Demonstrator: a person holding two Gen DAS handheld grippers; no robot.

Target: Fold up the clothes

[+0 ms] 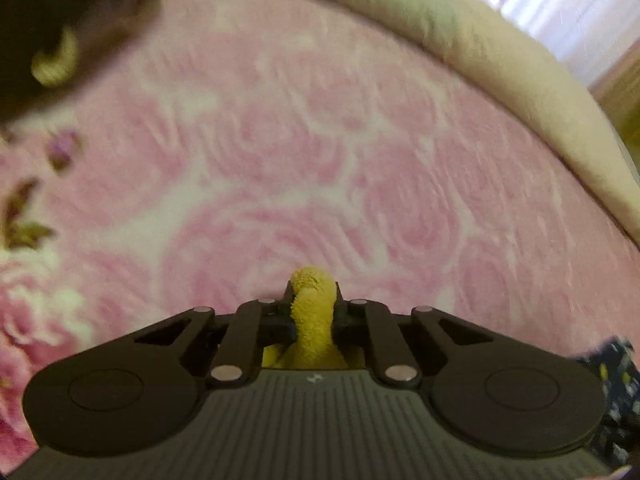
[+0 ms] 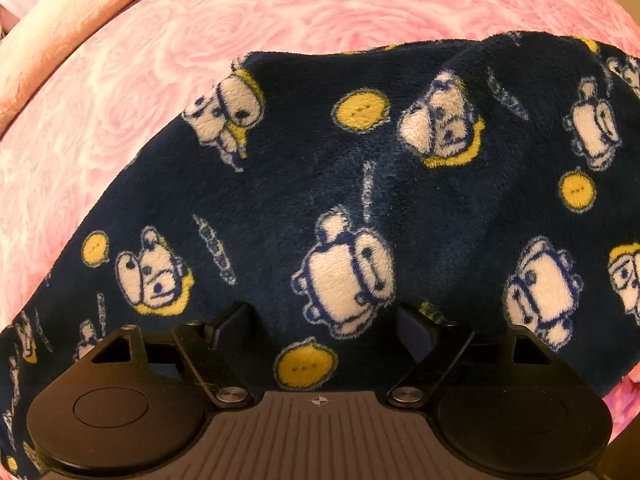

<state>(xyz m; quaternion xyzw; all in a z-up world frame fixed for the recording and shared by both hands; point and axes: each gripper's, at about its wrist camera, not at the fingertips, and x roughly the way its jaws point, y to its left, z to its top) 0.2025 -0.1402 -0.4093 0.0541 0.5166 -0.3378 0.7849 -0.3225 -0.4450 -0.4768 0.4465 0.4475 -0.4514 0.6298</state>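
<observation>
My left gripper (image 1: 313,294) is shut on a bunched fold of yellow fleece cloth (image 1: 314,320), held above the pink rose blanket (image 1: 320,140); the rest of that cloth is hidden under the gripper body. In the right wrist view a navy fleece garment (image 2: 360,184), printed with white bears and yellow dots, lies spread over the blanket (image 2: 160,40). My right gripper (image 2: 326,320) is open just above it, fingers wide apart with the fleece showing between them. A corner of the navy garment (image 1: 616,380) shows at the lower right of the left wrist view.
A cream rolled blanket (image 1: 500,72) borders the far edge of the bed, also visible as a peach roll (image 2: 80,12) at upper left. A dark blurred cloth (image 1: 60,20) hangs at top left. A bright curtain (image 1: 560,0) lies beyond.
</observation>
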